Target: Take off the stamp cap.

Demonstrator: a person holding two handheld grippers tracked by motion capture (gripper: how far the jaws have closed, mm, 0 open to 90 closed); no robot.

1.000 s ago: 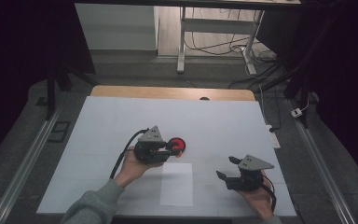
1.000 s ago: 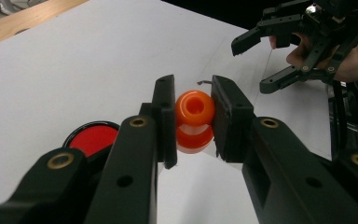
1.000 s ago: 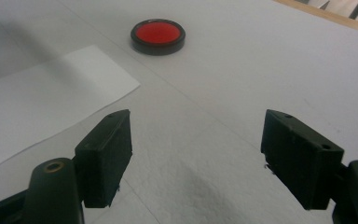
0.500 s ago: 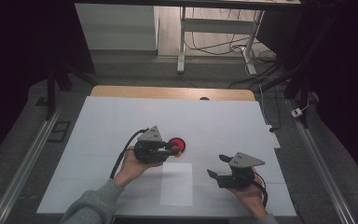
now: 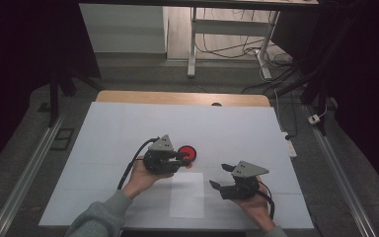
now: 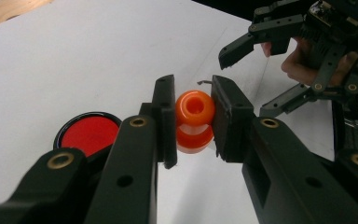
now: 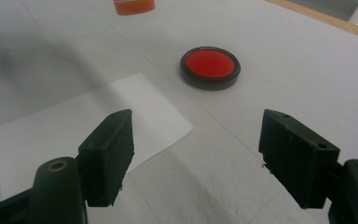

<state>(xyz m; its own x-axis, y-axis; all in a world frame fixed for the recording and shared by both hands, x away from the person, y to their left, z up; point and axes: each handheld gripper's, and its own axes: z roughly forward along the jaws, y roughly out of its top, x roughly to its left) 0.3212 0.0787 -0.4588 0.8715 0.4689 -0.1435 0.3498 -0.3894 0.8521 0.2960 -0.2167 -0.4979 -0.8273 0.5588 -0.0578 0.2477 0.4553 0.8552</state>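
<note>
My left gripper (image 6: 193, 105) is shut on a small orange spool-shaped piece (image 6: 195, 116), held just above the white table. Beside it on the left lies a red disc with a black rim (image 6: 88, 133). In the high view the left gripper (image 5: 181, 158) sits mid-table, touching or nearly touching the red disc (image 5: 187, 152). My right gripper (image 5: 218, 176) stands open to the right of it, nothing between its fingers. In the right gripper view the open right gripper (image 7: 196, 135) faces the red disc (image 7: 209, 65), and the orange piece (image 7: 133, 5) shows at the top edge.
A white sheet of paper (image 5: 186, 195) lies flat on the white table (image 5: 128, 128) between the two hands, near the front edge. A wooden strip (image 5: 182, 98) runs along the table's far edge. Desk legs and cables stand on the floor beyond.
My right gripper has moved left, closer to the paper and the left gripper, still open. The left gripper and the red disc have stayed put.
</note>
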